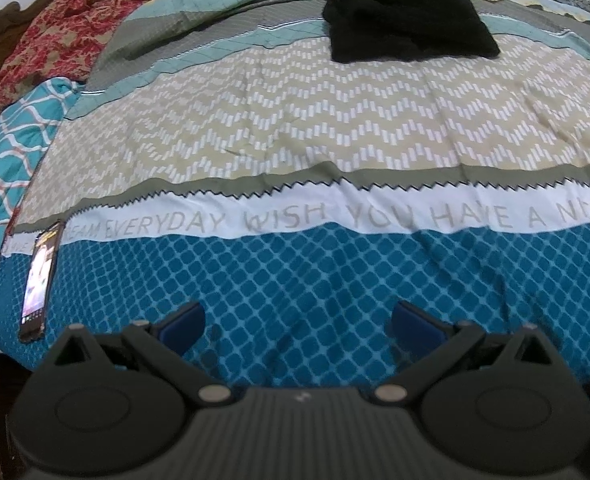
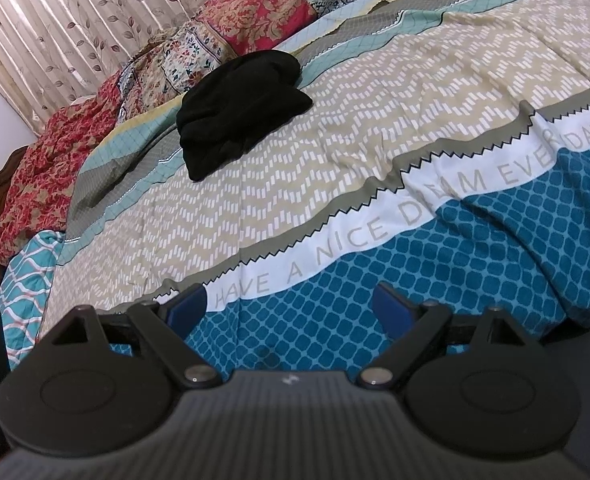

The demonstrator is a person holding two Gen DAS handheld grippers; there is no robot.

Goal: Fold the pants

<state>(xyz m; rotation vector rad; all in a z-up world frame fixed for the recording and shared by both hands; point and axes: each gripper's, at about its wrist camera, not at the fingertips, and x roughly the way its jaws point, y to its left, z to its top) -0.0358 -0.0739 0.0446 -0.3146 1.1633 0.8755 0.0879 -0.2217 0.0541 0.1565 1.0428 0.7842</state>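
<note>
Both hand-held grippers stand with jaws spread wide and nothing between them: the left hand-held gripper (image 1: 298, 320) and the right hand-held gripper (image 2: 291, 304) hover low over the near, blue-patterned part of the bed (image 1: 335, 280). The black pants (image 1: 407, 16) lie well apart from them, bunched in a compact heap on the far striped band of the bedspread, near the floral pillows (image 2: 255, 16). Judged from this, folding has not begun, or the heap needs spreading first. To do it well, the 2 grippers should reach across, pinch the waistband at separate corners, and draw the cloth flat before any fold. A phone (image 1: 39, 276) lies at the bed's left edge, clear of the work.
</note>
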